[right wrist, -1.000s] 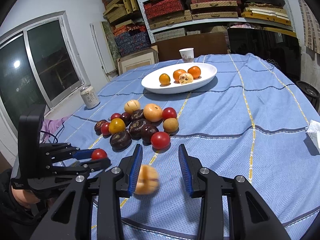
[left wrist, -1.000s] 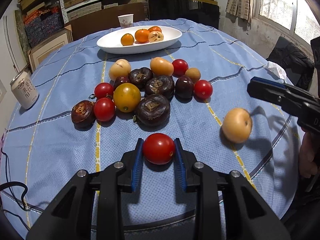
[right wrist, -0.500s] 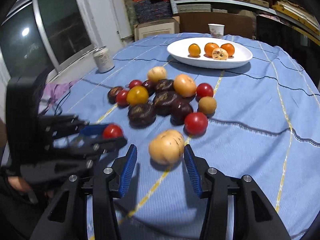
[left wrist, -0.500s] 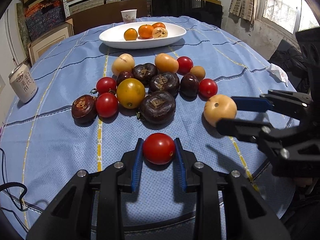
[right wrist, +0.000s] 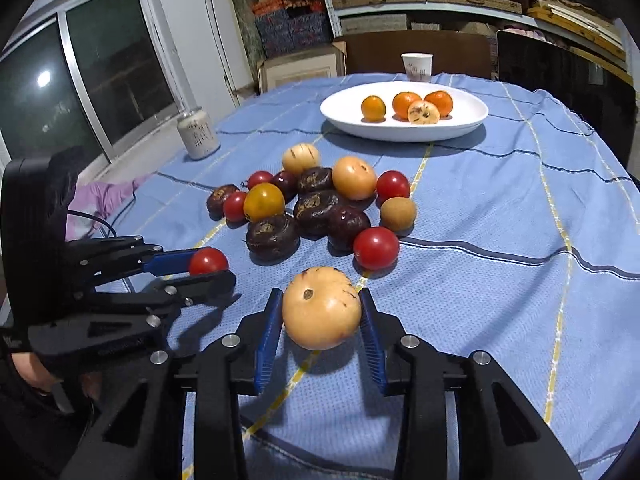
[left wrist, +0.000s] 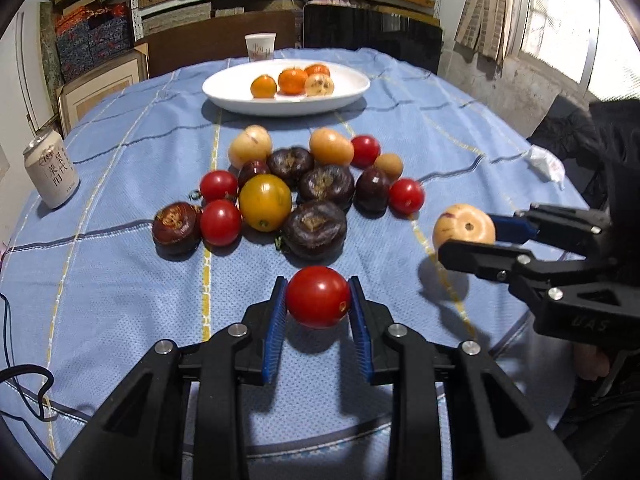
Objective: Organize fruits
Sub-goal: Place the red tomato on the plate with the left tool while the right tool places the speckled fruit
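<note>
My left gripper (left wrist: 317, 282) is shut on a red tomato (left wrist: 318, 300), held just above the blue cloth. To its right, my right gripper (right wrist: 320, 293) has its jaws closing, and both blue pads press on a pale yellow round fruit (right wrist: 322, 314) that casts a shadow below. That same fruit (left wrist: 464, 228) shows in the left wrist view. Loose tomatoes, dark round fruits and yellow ones lie in a pile (left wrist: 266, 200) mid-table. The white plate (left wrist: 224, 92) at the far side holds oranges and a cut fruit.
A drink can (left wrist: 50, 172) stands at the left edge and a paper cup (left wrist: 260, 46) stands behind the plate. A crumpled tissue (left wrist: 546, 164) lies at the right edge. A black cable (left wrist: 24, 376) hangs at the near left. Shelves and chairs ring the table.
The right gripper's jaws stood wide around the pale yellow fruit on the cloth, then came in onto it; the fruit now sits off the cloth. The left gripper kept its tomato.
</note>
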A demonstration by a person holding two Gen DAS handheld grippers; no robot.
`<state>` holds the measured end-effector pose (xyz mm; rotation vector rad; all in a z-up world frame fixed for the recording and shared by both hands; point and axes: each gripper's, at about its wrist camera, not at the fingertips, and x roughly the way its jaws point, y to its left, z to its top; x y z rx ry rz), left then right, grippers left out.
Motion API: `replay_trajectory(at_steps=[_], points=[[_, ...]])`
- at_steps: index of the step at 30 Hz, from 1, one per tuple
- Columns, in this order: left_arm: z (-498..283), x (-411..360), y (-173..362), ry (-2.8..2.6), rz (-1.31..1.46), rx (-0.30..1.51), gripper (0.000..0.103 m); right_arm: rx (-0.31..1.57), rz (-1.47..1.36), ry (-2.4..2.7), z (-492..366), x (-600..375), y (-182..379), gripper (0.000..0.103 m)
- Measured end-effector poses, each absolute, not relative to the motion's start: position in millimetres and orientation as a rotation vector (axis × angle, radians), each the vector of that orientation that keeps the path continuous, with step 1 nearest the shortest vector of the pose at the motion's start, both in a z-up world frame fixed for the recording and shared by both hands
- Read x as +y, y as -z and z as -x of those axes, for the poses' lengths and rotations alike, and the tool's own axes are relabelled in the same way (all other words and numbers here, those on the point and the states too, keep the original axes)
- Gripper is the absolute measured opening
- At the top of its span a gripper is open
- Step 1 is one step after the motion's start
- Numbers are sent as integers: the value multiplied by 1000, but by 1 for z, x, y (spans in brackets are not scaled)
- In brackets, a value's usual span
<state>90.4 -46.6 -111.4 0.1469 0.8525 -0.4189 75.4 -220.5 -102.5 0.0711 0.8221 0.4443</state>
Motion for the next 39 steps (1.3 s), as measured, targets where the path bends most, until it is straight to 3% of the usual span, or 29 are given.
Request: replay_trajectory(at_steps=[20,30,39], points=[[-101,8,0,420,2,690,29,651,9,-302,-69,-268,46,38],[-247,-28,-20,401,11,711,29,582,41,-275,-180,-275,-8,38],[-390,-50,52,329,75,881,29,726,-5,-242,-313,-275,48,38]])
